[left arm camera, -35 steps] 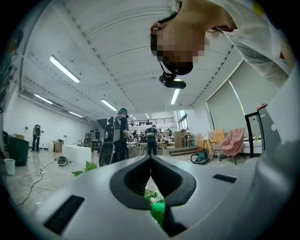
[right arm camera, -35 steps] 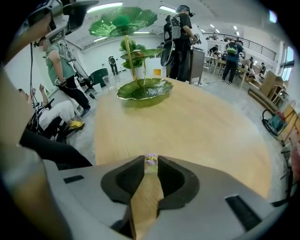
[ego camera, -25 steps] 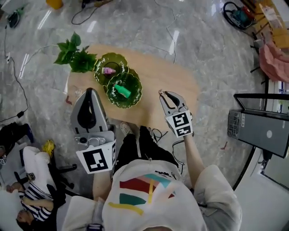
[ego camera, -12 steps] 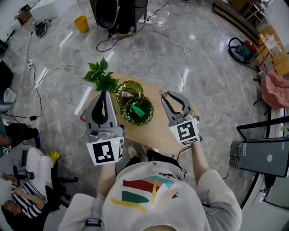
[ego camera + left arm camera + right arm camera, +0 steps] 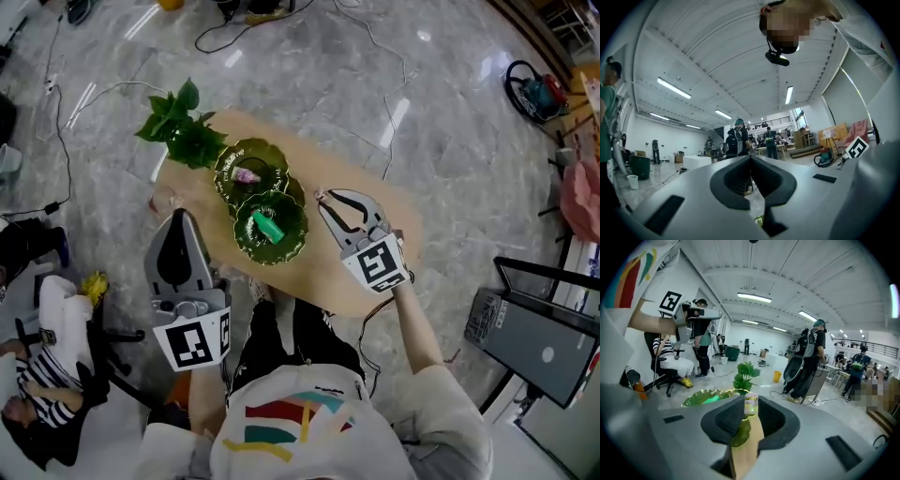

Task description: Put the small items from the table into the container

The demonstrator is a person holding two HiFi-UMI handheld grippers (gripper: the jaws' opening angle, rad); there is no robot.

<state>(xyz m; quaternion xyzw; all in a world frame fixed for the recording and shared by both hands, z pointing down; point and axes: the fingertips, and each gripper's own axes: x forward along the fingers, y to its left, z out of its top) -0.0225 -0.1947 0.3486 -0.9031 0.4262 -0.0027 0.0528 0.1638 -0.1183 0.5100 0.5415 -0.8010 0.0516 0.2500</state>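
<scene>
Wooden table (image 5: 375,202) on marble floor. Left gripper (image 5: 180,220): I read its jaws closed and empty, off the table's edge at 7 o'clock. Green dish (image 5: 286,246): the container. Right gripper (image 5: 323,195): pinching a small item (image 5: 750,404) at its tips, with the dish just beside at 8 o'clock. Right hand is nearer.

1. Pale grey shell on the left gripper (image 5: 183,223), with black teardrop-shaped pads (image 5: 740,180) at the front and round metal fittings further back.
2. At its rear, a white cube (image 5: 194,344) bearing black square markers.
3. Grey frame with black-lined jaws on the right gripper (image 5: 328,200); matching marker block (image 5: 378,263) at the handle end.
4. Behind both tools, a white short-sleeved shirt (image 5: 281,441) printed with red, teal and yellow bands, above black trousers (image 5: 292,330).
</scene>
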